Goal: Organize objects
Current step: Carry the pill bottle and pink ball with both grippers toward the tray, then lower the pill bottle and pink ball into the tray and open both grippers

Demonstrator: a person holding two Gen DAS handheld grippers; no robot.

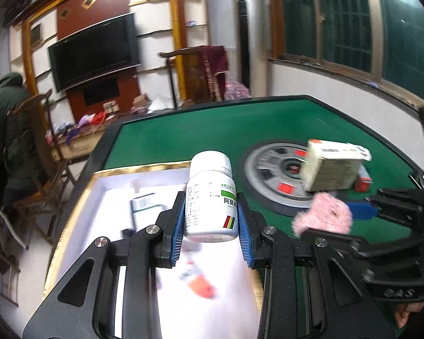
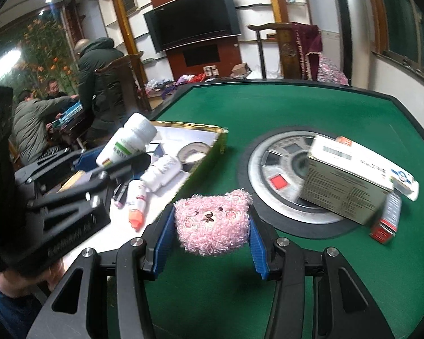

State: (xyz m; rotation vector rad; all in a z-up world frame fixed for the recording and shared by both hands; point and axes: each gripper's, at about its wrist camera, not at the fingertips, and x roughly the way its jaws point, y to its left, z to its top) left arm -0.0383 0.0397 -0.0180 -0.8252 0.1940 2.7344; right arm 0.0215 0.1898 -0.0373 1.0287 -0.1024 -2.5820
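Left tool [image 1: 210, 220] clamped white pill bottle [image 1: 210, 197] over partly filled tray [image 2: 220, 137]; right tool [image 2: 210, 233] clamped pink plush [image 2: 213, 220]. Medicine box [image 2: 350, 180], small red box [image 2: 385, 217] remained on table [image 2: 311, 107].

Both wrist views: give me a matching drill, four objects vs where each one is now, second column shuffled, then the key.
Things:
1. white pill bottle
2. pink plush bear
3. tape roll
4. large medicine box

Places:
A. lying in the white tray
B. between the right gripper pads
C. resting on the grey round hub of the table
D. between the left gripper pads

Pairs: 1-D, 2-B, 3-A, 4-C
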